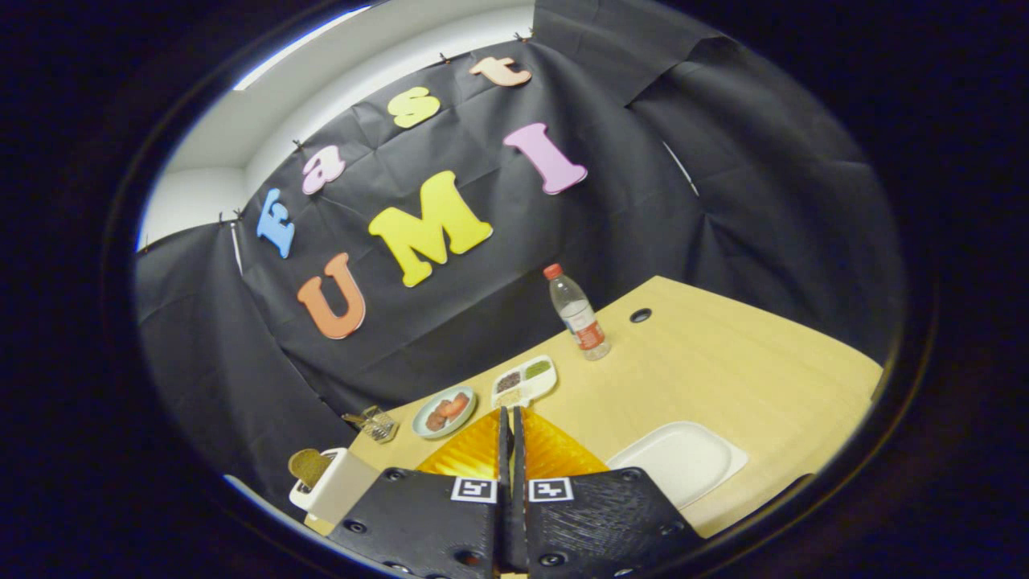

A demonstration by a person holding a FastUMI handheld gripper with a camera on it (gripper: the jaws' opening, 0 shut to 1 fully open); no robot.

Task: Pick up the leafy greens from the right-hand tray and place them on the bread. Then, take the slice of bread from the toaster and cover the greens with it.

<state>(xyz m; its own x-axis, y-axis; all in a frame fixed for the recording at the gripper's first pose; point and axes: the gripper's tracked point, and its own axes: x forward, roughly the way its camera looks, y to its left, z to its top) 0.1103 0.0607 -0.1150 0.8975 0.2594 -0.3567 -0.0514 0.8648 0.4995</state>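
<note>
Gripper (511, 422) fingers pressed together over orange plate (555, 454); white tray (683, 458) just right, open tabletop (723, 362) beyond. Bread slice (309, 464) upright in toaster (338, 485).

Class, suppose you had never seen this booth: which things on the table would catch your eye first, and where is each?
The golden-orange mat just ahead of the gripper, whose fingers are shut on nothing, stands out first. Then the water bottle standing upright far back on the table, and the toaster beside the fingers with a bread slice sticking up.
</note>
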